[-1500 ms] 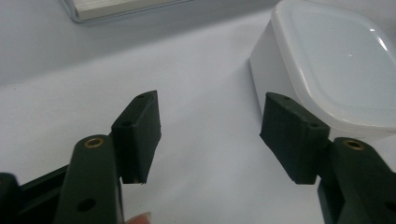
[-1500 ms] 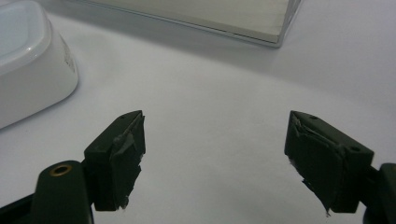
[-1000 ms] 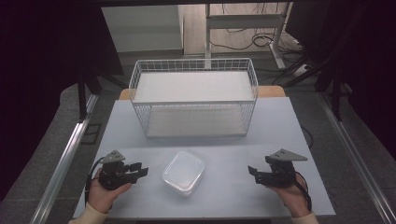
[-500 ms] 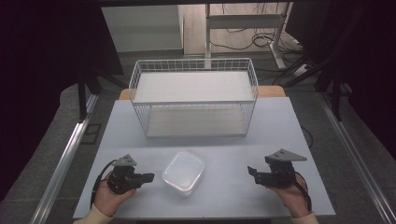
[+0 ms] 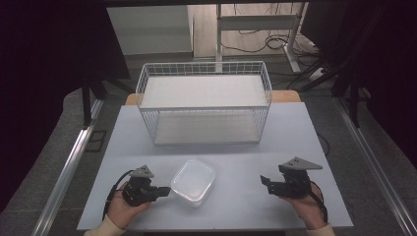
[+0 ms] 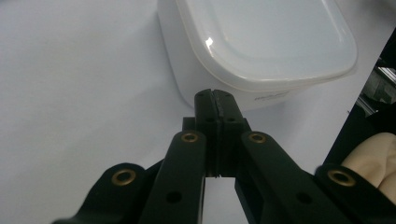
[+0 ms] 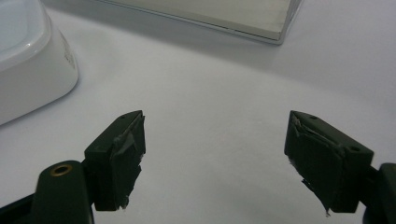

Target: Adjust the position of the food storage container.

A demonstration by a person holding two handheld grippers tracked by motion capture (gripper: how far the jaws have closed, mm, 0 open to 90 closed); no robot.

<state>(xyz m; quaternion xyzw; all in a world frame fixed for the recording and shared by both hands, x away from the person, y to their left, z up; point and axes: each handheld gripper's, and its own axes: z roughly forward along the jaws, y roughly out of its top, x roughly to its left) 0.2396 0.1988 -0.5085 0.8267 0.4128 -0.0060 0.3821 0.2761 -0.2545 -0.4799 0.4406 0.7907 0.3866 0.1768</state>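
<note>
High view: my left gripper [image 5: 164, 191], jaws pressed together on nothing, has slid right over the last second to the near-left side of the lidded container [image 5: 193, 181]; I judge a push or re-grasp is coming. My right gripper [image 5: 266, 183] waits spread apart. Bare surface [image 5: 236, 167] lies between container and wire basket [image 5: 204, 105].

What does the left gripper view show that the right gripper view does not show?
The left gripper view alone shows the left gripper with its jaws pressed together, tips close to the wall of the lidded plastic container, with part of a hand at the right edge. The right gripper view alone shows the right gripper with its jaws wide apart over bare table, and the wire basket's base. Both show the container and the table.
</note>
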